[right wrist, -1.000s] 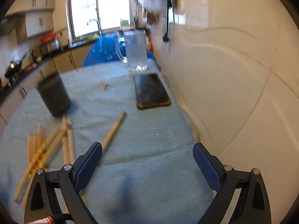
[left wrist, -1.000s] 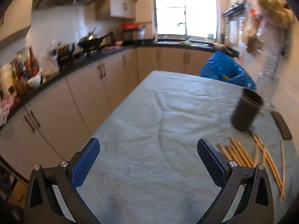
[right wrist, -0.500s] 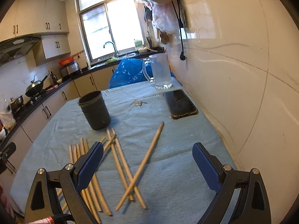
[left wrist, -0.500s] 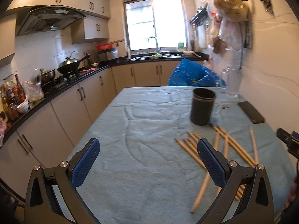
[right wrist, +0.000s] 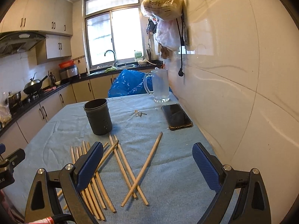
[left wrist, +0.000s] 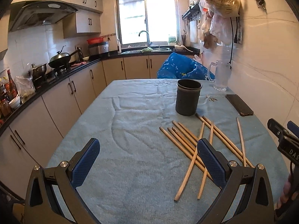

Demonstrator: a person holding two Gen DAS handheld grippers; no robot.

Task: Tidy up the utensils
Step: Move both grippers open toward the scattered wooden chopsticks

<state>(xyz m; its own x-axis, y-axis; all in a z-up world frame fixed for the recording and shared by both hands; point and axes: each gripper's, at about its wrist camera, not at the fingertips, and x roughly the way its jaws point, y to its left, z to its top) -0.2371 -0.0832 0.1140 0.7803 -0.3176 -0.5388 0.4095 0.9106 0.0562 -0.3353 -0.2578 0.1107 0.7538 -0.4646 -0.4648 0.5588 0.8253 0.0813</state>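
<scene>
Several wooden chopsticks [left wrist: 188, 145] lie scattered on the blue tablecloth [left wrist: 130, 130], just in front of a dark cylindrical holder [left wrist: 187, 99] that stands upright and looks empty. In the right wrist view the chopsticks [right wrist: 121, 164] lie between and left of my fingers, with the holder [right wrist: 98, 116] behind them. My left gripper [left wrist: 147, 160] is open and empty, held above the cloth near the front edge. My right gripper [right wrist: 147, 165] is open and empty over the chopstick ends.
A black phone [right wrist: 176, 116] lies near the wall, with a glass mug [right wrist: 159, 87] and small keys [right wrist: 140, 113] behind it. A blue bag [left wrist: 179, 68] sits beyond the table's far end. Kitchen counters run along the left. The tiled wall is close on the right.
Both grippers have swung round and levelled out to face down the table; the chopsticks and holder are now centred ahead. Both grippers stay open.
</scene>
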